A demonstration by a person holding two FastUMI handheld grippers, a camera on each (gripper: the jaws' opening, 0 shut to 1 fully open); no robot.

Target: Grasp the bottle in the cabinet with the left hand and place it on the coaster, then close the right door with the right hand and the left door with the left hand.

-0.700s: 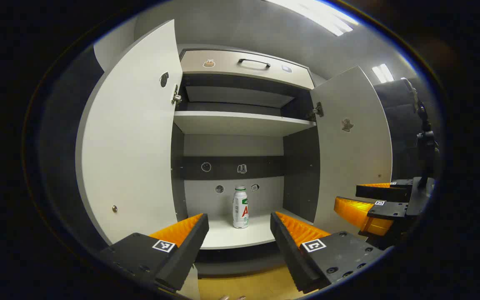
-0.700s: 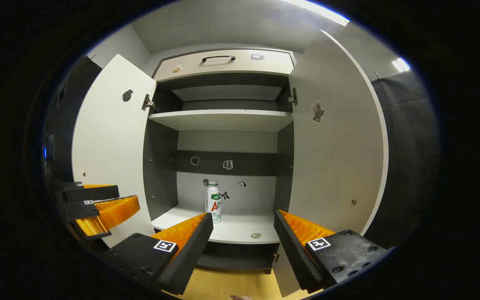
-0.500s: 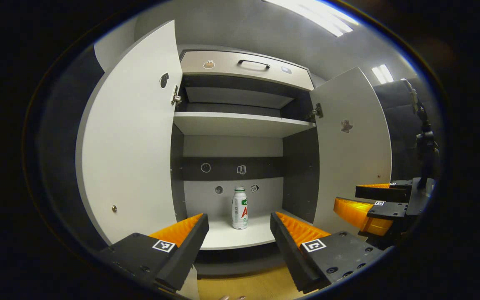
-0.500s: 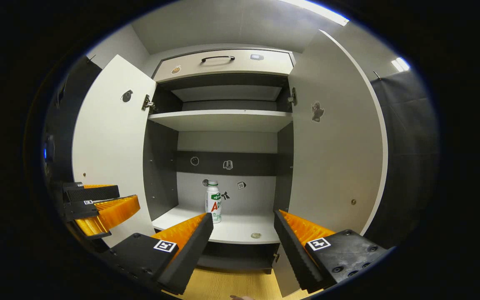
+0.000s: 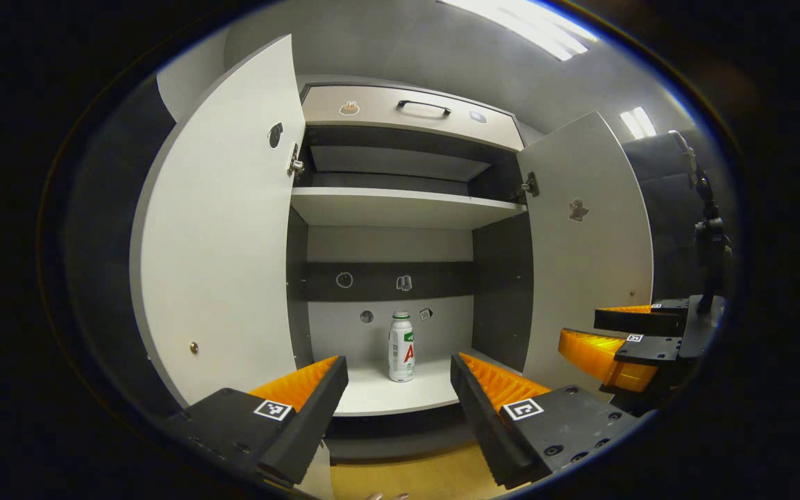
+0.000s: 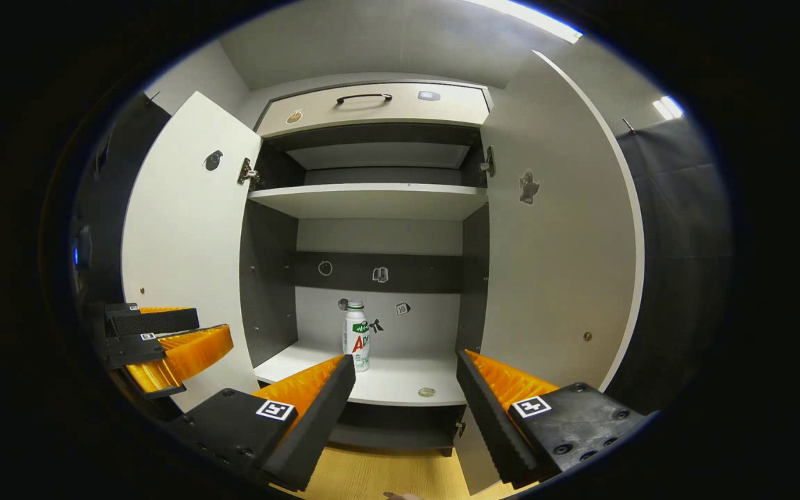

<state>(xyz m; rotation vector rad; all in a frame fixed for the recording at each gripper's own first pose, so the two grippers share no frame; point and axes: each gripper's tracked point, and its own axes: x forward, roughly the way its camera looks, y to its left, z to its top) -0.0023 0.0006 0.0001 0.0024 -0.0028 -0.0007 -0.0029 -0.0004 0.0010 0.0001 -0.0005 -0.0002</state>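
Both pairs of fingers are spread and empty; you're at the reach: run your left gripper (image 5: 398,389) straight in around the upright white plastic bottle (image 5: 401,346) on the cabinet's lower shelf (image 5: 379,397)

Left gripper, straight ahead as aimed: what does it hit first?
Probably the white bottle, upright on the cabinet's bottom shelf, roughly centred between the open left gripper tongs. Nothing visible lies between; depth is unclear.

Lit from above by ceiling strip lights (image 5: 511,24), glaring white. Dim, shadowed under the cabinet shelf (image 6: 372,201). Sharp mid-frame; strongly bowed by fisheye distortion toward edges.
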